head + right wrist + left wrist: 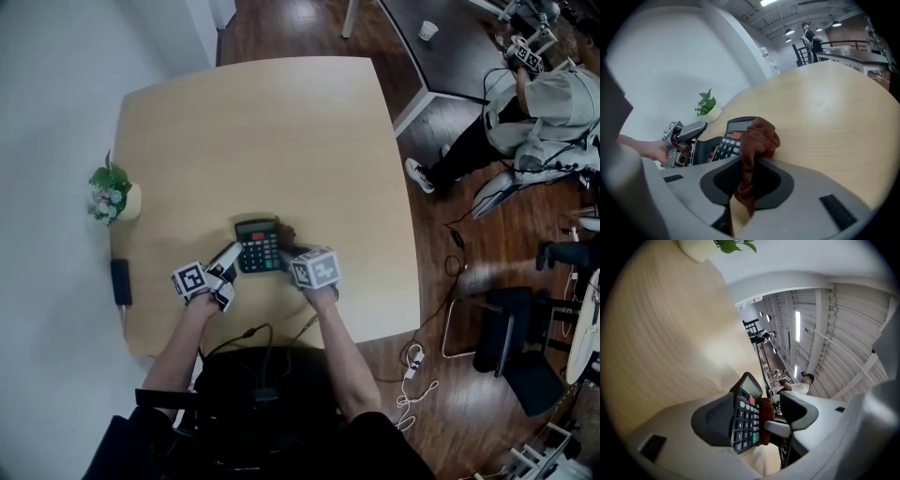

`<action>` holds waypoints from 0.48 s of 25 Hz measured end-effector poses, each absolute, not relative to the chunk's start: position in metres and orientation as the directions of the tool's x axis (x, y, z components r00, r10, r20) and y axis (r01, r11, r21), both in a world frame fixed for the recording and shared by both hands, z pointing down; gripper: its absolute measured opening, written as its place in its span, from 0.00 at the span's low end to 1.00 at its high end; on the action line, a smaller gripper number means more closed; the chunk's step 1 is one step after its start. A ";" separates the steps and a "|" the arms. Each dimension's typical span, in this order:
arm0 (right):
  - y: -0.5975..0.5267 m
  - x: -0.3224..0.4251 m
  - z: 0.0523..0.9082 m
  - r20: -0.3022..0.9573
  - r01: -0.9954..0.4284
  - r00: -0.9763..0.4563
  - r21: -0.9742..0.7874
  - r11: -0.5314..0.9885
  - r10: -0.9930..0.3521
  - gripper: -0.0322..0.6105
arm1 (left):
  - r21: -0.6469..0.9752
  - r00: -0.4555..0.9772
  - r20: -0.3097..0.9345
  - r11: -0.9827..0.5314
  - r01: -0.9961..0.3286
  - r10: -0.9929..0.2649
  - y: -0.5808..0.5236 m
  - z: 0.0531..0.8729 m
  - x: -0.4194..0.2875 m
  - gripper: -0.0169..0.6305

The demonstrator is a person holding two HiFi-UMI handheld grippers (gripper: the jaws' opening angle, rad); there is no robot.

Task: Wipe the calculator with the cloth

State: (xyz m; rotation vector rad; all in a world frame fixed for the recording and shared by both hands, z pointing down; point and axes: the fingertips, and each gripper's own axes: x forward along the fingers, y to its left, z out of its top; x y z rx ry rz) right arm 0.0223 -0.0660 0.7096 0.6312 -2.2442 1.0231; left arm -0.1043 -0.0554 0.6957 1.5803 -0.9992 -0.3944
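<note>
The black desk calculator with pale keys (259, 247) lies flat near the front edge of the light wooden table (262, 131), between your grippers. Your right gripper (747, 177) pinches the crumpled brown cloth (759, 136) at its right edge, so sweep lightly across keys and display. Your left gripper (228, 275) stands wide around the calculator, not squeezing it. Steady it there first, or it may skid.

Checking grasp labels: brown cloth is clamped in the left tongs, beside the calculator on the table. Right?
Wrong tongs. The right gripper view shows the brown cloth clamped in the right tongs, beside the calculator on the table. The left tongs stand open, with the calculator between them.
</note>
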 end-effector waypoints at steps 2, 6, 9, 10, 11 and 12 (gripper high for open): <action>-0.083 0.008 0.709 0.676 -0.618 -0.715 -0.494 0.612 -0.177 0.15 | 0.920 0.545 0.289 0.070 -0.386 -0.787 -0.073 0.699 -0.123 0.53; -0.128 -0.016 0.710 0.660 -0.618 -0.725 -0.499 0.608 -0.195 0.15 | 0.923 0.522 0.243 0.029 -0.383 -0.817 -0.121 0.693 -0.147 0.53; -0.148 -0.026 0.709 0.662 -0.617 -0.724 -0.497 0.611 -0.192 0.15 | 0.934 0.515 0.200 0.003 -0.358 -0.834 -0.141 0.687 -0.154 0.53; -0.152 -0.027 0.709 0.665 -0.617 -0.722 -0.495 0.612 -0.190 0.15 | 0.939 0.517 0.187 -0.003 -0.345 -0.835 -0.143 0.686 -0.155 0.53; -0.154 -0.027 0.709 0.665 -0.617 -0.723 -0.496 0.611 -0.190 0.15 | 0.942 0.521 0.176 -0.011 -0.336 -0.835 -0.143 0.685 -0.155 0.53; -0.155 -0.026 0.709 0.662 -0.617 -0.725 -0.501 0.607 -0.191 0.15 | 0.942 0.524 0.173 -0.016 -0.335 -0.834 -0.143 0.684 -0.155 0.53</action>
